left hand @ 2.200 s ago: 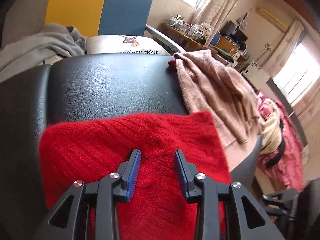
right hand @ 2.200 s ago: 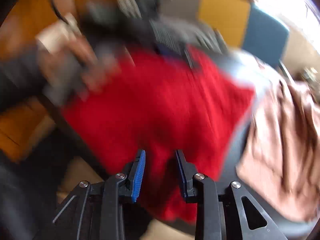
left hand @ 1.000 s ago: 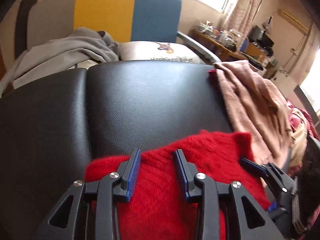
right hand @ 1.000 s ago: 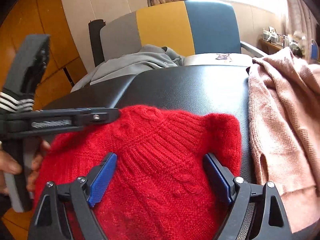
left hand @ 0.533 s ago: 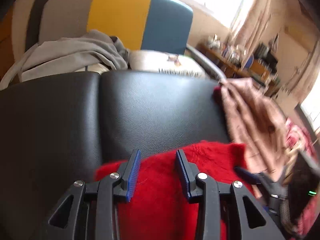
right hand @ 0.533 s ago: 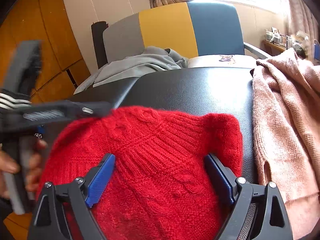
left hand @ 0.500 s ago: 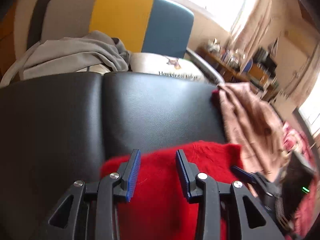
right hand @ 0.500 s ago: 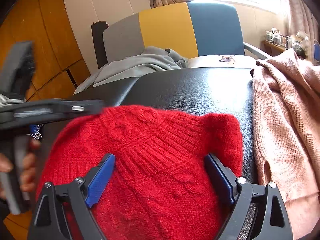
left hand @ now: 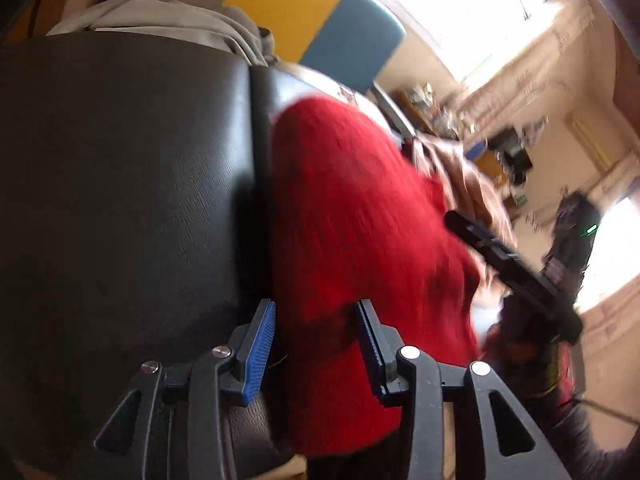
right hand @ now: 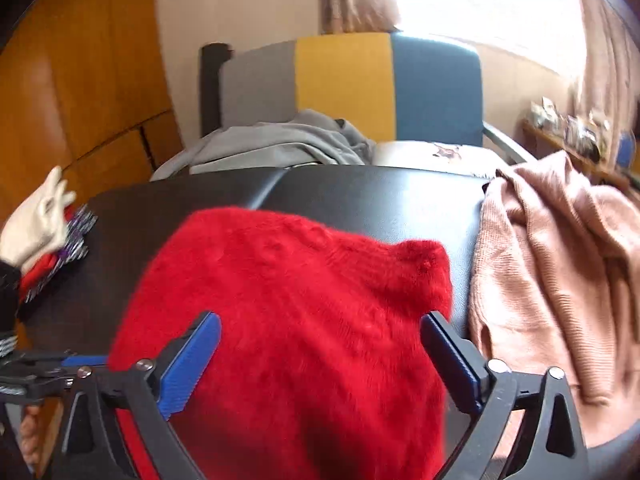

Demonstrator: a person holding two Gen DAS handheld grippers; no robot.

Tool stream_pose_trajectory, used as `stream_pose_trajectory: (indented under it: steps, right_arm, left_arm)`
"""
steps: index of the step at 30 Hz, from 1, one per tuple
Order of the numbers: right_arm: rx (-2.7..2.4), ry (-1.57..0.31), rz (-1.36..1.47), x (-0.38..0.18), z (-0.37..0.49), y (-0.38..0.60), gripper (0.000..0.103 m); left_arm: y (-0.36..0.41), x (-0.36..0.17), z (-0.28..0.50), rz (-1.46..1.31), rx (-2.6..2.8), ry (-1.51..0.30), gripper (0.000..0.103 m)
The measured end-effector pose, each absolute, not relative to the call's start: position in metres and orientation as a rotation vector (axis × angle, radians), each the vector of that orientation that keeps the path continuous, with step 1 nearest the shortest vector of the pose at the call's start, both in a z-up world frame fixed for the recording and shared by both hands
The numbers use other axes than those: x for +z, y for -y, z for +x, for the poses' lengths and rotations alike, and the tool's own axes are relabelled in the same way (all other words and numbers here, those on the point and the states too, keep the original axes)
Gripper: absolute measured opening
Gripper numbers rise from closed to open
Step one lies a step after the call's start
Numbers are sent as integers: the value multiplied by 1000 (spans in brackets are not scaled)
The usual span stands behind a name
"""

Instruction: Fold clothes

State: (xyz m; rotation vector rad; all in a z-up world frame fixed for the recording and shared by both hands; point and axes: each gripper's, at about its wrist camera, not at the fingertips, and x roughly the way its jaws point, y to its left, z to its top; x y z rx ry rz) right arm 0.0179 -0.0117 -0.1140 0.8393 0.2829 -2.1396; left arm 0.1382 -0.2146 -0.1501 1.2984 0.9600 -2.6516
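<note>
- The red sweater is seen lying on the black padded surface, its near part running down past the near edge at 6 o'clock in the right wrist view.
- The right gripper is being opened to its widest; the sweater lies between its fingers, but no pad is seen pressing on it.
- The left gripper is also being opened, about halfway; red knit shows between its fingers, and no grip can be made out through the blur.
- With both grippers released, the folded sweater could probably be dragged off by its overhanging part, or the fold could be sprung open by the thick knit.
- A snag is judged possible if a finger is drawn out through the loose knit.
- The pink sweater lies just beside the red one at 3 o'clock, so little room is left there.
- Bare padding is left open from 9 to 12 o'clock, up to the grey garment.
</note>
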Motion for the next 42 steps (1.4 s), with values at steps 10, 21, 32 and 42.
stream_pose_trajectory:
  steps: [10, 21, 32, 42]
  right_arm:
    - [-1972, 73, 1054, -136, -12, -40, 103]
    - [-1772, 293, 1241, -170, -77, -33, 103]
    - [-1730, 35, 1165, -169, -70, 2, 85]
    - [-1540, 39, 1142, -154, -2, 80, 47]
  left_arm:
    - [226, -139, 137, 1252, -2729, -1020, 42]
    - [262, -164, 75, 1246, -2748, -1326, 67]
    - [240, -174, 53, 1390, -2770, -1360, 58]
    - [274, -137, 165, 1127, -2727, -1391, 46]
